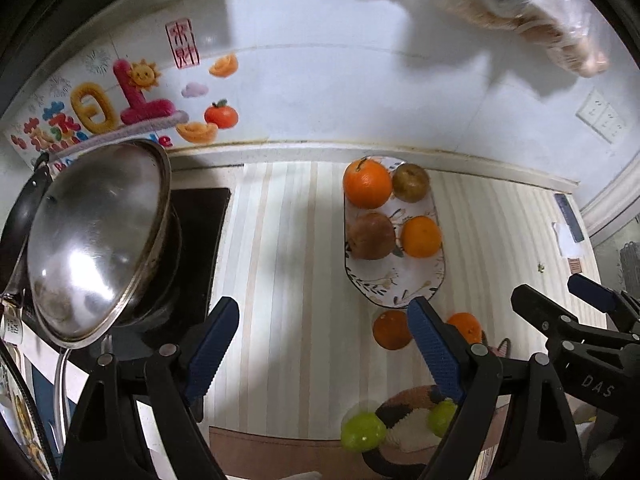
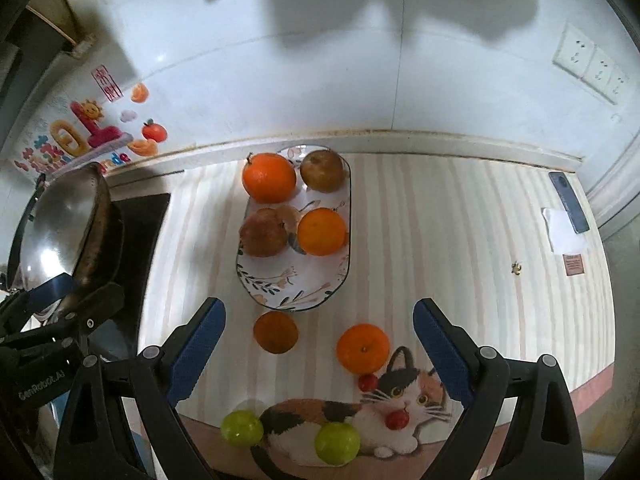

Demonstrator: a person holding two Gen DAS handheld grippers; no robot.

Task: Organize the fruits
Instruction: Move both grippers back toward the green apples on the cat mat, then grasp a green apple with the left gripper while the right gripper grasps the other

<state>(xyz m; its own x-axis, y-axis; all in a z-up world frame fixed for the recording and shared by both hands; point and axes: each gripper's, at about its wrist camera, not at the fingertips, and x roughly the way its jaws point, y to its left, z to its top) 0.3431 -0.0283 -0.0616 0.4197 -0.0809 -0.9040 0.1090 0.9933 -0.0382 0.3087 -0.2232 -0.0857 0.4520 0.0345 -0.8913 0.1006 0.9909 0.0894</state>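
An oval floral plate on the striped mat holds two oranges, a brown fruit and a reddish-brown fruit. In front of it lie a dark orange, a bright orange, two green fruits and two small red fruits. My right gripper is open and empty above these loose fruits. My left gripper is open and empty, to the left of them.
A steel wok lid leans on a pan over the black stove at the left. A phone and white paper lie at the far right. The mat has a cat picture. The wall is behind the plate.
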